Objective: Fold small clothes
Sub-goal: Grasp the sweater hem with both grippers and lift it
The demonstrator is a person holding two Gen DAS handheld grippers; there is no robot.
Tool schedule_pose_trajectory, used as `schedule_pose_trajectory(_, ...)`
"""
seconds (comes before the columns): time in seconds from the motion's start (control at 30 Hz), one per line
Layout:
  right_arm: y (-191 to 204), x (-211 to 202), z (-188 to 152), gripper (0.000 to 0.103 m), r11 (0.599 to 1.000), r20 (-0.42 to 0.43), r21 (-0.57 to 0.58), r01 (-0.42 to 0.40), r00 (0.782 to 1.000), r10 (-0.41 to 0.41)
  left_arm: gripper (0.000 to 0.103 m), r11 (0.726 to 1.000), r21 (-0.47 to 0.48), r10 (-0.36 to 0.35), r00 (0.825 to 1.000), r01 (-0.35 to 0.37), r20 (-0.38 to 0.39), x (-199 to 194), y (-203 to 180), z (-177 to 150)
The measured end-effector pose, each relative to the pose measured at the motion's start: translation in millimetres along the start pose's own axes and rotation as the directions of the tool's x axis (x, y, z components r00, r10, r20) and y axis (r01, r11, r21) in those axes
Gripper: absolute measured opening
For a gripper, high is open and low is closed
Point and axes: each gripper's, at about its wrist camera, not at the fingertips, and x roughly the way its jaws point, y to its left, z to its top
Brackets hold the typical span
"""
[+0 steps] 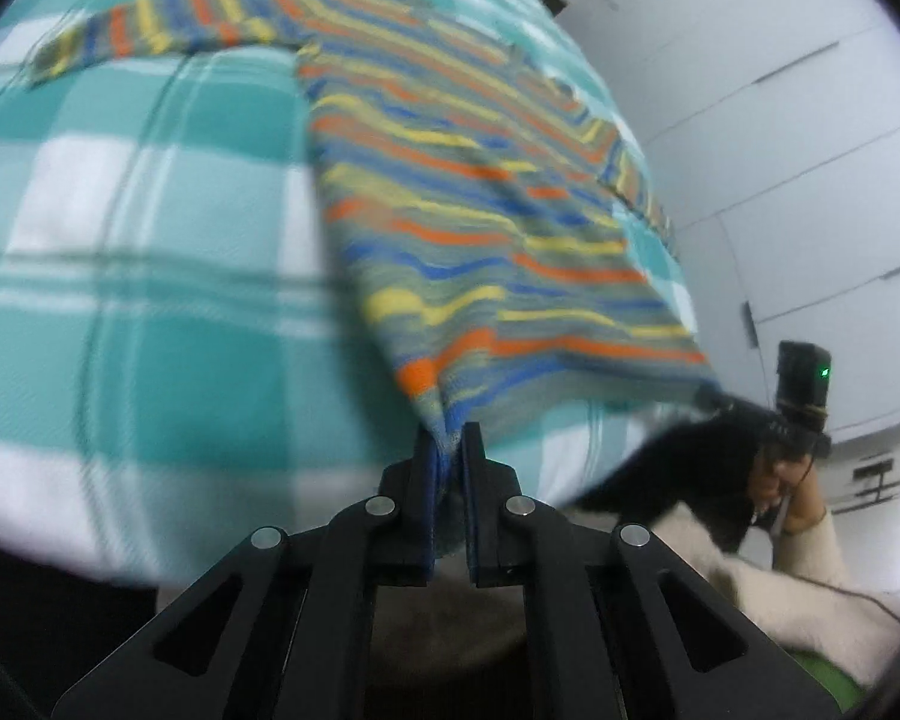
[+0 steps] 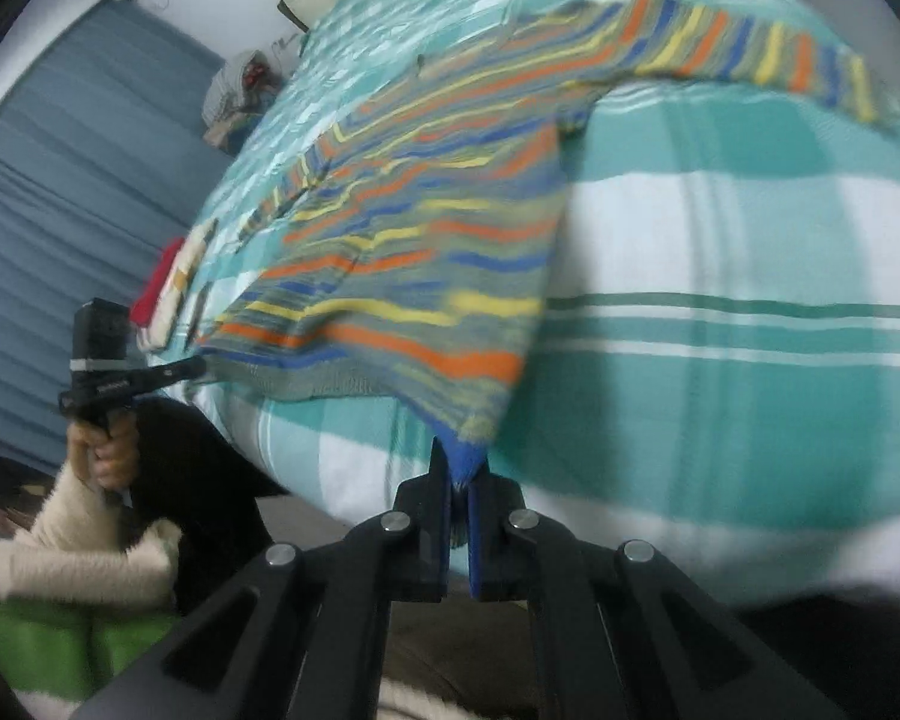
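A small striped sweater (image 1: 468, 192) in orange, yellow, blue and grey lies spread on a teal and white checked bed cover (image 1: 120, 228), sleeves stretched out to the sides. My left gripper (image 1: 449, 438) is shut on the sweater's bottom left hem corner. My right gripper (image 2: 459, 462) is shut on the bottom right hem corner of the sweater (image 2: 414, 252). Both corners are lifted slightly off the bed cover (image 2: 720, 276) at its near edge. The right gripper (image 1: 714, 399) shows in the left wrist view and the left gripper (image 2: 195, 367) shows in the right wrist view.
White cupboard doors (image 1: 780, 120) stand to the right of the bed. A blue curtain (image 2: 60, 192) hangs on the left side. Folded red and cream clothes (image 2: 168, 294) lie at the bed's left edge. A bundle of items (image 2: 240, 96) sits further back there.
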Motion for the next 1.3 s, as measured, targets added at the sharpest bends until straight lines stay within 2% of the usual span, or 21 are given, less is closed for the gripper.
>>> schedule_pose_trajectory(0.07, -3, -10, -3, 0.004, 0.999, -0.017, 0.006, 0.031, 0.999, -0.031, 0.005, 0.999, -0.051, 0.014, 0.999, -0.017, -0.051, -2, 11, -4)
schedule_pose_trajectory(0.17, -7, -24, -4, 0.004, 0.998, -0.032, 0.031, 0.046, 0.998, -0.045, 0.005, 0.994, -0.108, -0.005, 0.996, -0.005, -0.092, -3, 26, -10)
schedule_pose_trajectory(0.3, -9, -11, -10, 0.004, 0.997, -0.125, 0.026, 0.071, 0.990, -0.067, 0.005, 0.993, -0.086, 0.066, 0.989, -0.078, -0.132, 14, 30, -12)
schedule_pose_trajectory(0.43, -15, 29, -25, 0.004, 0.990, -0.245, 0.001, 0.139, 0.960, -0.135, 0.004, 0.982, -0.010, 0.185, 0.970, -0.189, -0.159, 35, 23, -15)
schedule_pose_trajectory(0.53, -22, 49, -30, 0.004, 0.984, -0.279, 0.010, 0.178, 0.945, -0.168, 0.004, 0.976, 0.000, 0.217, 0.963, -0.220, -0.160, 42, 24, -21)
schedule_pose_trajectory(0.7, -37, 65, -30, 0.004, 0.975, -0.302, 0.055, 0.215, 0.934, -0.189, 0.004, 0.964, 0.001, 0.261, 0.952, -0.265, -0.161, 57, 26, -26)
schedule_pose_trajectory(0.77, -39, 73, -30, 0.003, 0.970, -0.312, 0.065, 0.233, 0.928, -0.202, 0.007, 0.963, -0.020, 0.264, 0.952, -0.270, -0.156, 61, 30, -28)
schedule_pose_trajectory(0.87, -41, 80, -29, 0.004, 0.965, -0.315, 0.081, 0.251, 0.925, -0.214, 0.018, 0.958, -0.040, 0.272, 0.947, -0.282, -0.169, 54, 32, -29)
schedule_pose_trajectory(0.9, -43, 78, -29, 0.008, 0.962, -0.320, 0.096, 0.256, 0.923, -0.214, 0.032, 0.951, -0.016, 0.303, 0.939, -0.310, -0.160, 48, 27, -30)
schedule_pose_trajectory(0.93, -45, 75, -30, 0.020, 0.958, -0.328, 0.108, 0.265, 0.919, -0.217, 0.047, 0.939, 0.013, 0.341, 0.931, -0.342, -0.133, 38, 21, -31)
schedule_pose_trajectory(0.97, -46, 67, -31, 0.028, 0.951, -0.334, 0.109, 0.288, 0.912, -0.238, 0.052, 0.923, 0.051, 0.385, 0.919, -0.382, -0.080, 24, 12, -32)
schedule_pose_trajectory(1.0, -46, 58, -31, 0.041, 0.949, -0.325, 0.108, 0.295, 0.913, -0.247, 0.058, 0.903, 0.090, 0.422, 0.906, -0.420, -0.014, 6, 1, -32)
schedule_pose_trajectory(1.07, -43, 29, -26, 0.044, 0.949, -0.262, 0.099, 0.299, 0.928, -0.265, 0.069, 0.882, 0.123, 0.447, 0.890, -0.455, 0.089, -22, -14, -27)
schedule_pose_trajectory(1.13, -36, 0, -11, 0.044, 0.943, -0.167, 0.065, 0.327, 0.935, -0.313, 0.088, 0.880, 0.124, 0.432, 0.882, -0.458, 0.190, -42, -28, -15)
schedule_pose_trajectory(1.23, -23, -23, 23, 0.045, 0.934, -0.003, -0.012, 0.358, 0.934, -0.358, 0.092, 0.909, 0.149, 0.337, 0.896, -0.390, 0.289, -41, -49, 13)
schedule_pose_trajectory(1.3, -6, -19, 55, 0.045, 0.943, 0.117, -0.068, 0.327, 0.941, -0.318, 0.092, 0.924, 0.188, 0.257, 0.906, -0.332, 0.337, -23, -61, 35)
